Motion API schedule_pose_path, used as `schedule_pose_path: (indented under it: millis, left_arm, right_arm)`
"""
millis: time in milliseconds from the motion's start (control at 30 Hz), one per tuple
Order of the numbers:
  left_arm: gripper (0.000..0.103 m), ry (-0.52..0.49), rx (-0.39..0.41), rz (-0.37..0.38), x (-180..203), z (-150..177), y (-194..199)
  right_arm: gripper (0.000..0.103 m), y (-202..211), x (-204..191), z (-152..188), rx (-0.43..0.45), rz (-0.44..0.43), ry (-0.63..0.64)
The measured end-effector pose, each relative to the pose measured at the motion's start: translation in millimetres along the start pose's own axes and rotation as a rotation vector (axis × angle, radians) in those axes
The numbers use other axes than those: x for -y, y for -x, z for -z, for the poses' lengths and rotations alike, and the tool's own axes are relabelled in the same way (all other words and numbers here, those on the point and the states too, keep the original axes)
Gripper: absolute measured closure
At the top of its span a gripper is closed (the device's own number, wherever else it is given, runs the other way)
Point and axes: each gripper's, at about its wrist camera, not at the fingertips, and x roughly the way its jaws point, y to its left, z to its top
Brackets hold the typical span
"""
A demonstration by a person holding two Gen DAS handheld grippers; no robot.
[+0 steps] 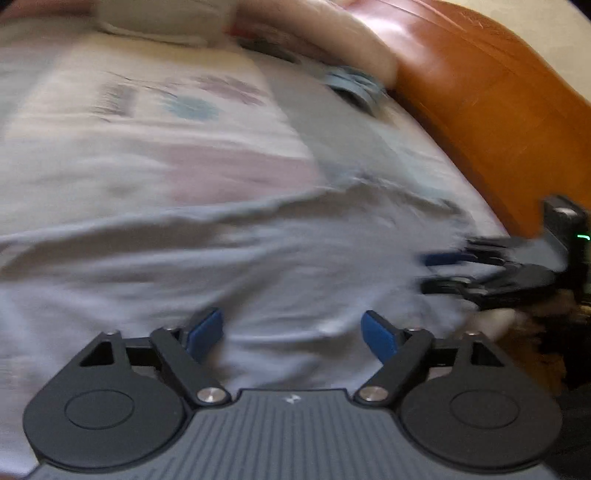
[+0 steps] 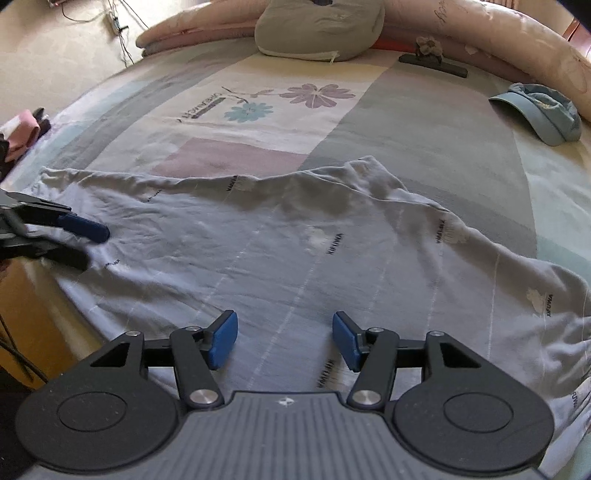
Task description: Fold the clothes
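Garment: a pale grey-blue cloth (image 2: 295, 251) printed with small dark lettering and thin white lines, spread crumpled across the near part of the bed; its far edge is rumpled and folded back.
Bed: sheet (image 2: 424, 122) with grey, cream and pink panels and a flower print.
Left hand-held gripper: (image 1: 293, 332) in its own view, blue pads set wide apart, nothing between them, hanging over the cloth (image 1: 258, 266). The right wrist view shows it from the side at the left edge (image 2: 86, 245), its fingers over the cloth's left corner; whether they touch the cloth cannot be told.
Right hand-held gripper: (image 2: 285, 338) in its own view, pads moderately apart with only cloth below, none pinched. The left wrist view shows it at the right edge (image 1: 430, 271), blurred, at the cloth's border.
Right wrist view only: grey pillow (image 2: 319, 31) at the bed's head; long pink bolster (image 2: 517, 40) along the far side; blue cap (image 2: 541, 112) on the sheet at right; dark bar with a small flower ornament (image 2: 432, 62); pink items (image 2: 24, 131) at far left; floor with cables (image 2: 118, 26).
Left wrist view only: orange-brown wooden bed frame (image 1: 498, 92) curving along the right side; the whole picture is motion-blurred, so the sheet's print and the cap (image 1: 354, 86) read only as smears.
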Motion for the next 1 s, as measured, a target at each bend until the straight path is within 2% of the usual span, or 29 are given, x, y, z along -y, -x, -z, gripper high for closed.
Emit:
schedule_pose_path:
  millis: [100, 133, 167, 267, 400, 433, 500, 633, 733, 800, 900, 1000]
  left_arm:
    - [0.024, 0.047, 0.043, -0.222, -13, -3, 19]
    - [0.024, 0.07, 0.055, -0.256, -14, -6, 24]
    - [0.023, 0.091, 0.066, -0.267, -13, -8, 28]
    - [0.02, 0.101, 0.083, -0.218, 3, -9, 29]
    - [0.019, 0.044, 0.018, -0.164, 34, 6, 9]
    - [0.019, 0.061, -0.002, -0.155, 35, 13, 6]
    - [0.019, 0.098, 0.015, -0.163, 31, 27, 11]
    - [0.019, 0.205, 0.029, -0.241, 15, 42, 36]
    - [0.019, 0.213, 0.036, -0.353, 7, 37, 55]
    - [0.019, 0.197, 0.076, -0.412, 1, 30, 67]
    - [0.018, 0.187, 0.126, -0.424, -16, 20, 76]
    - [0.018, 0.214, 0.115, -0.437, -47, 23, 74]
  right_arm:
    - [0.04, 6, 14, 8, 0.02, -0.013, -0.012]
    - [0.04, 8, 19, 11, 0.029, -0.019, -0.021]
    - [0.04, 9, 22, 12, 0.035, -0.028, -0.028]
    - [0.038, 14, 27, 13, 0.056, -0.052, -0.034]
    - [0.036, 17, 25, 11, 0.084, -0.081, 0.0]
    - [0.036, 17, 24, 10, 0.094, -0.097, 0.004]
    - [0.034, 17, 26, 9, 0.101, -0.127, 0.004]
    - [0.034, 12, 31, 8, 0.099, -0.142, -0.014]
    - [0.028, 8, 33, 4, 0.09, -0.149, -0.034]
    - [0.021, 5, 31, -1, 0.088, -0.159, -0.051]
    - [0.017, 0, 24, -11, 0.101, -0.2, -0.08]
    - [0.015, -9, 8, -22, 0.109, -0.236, -0.098]
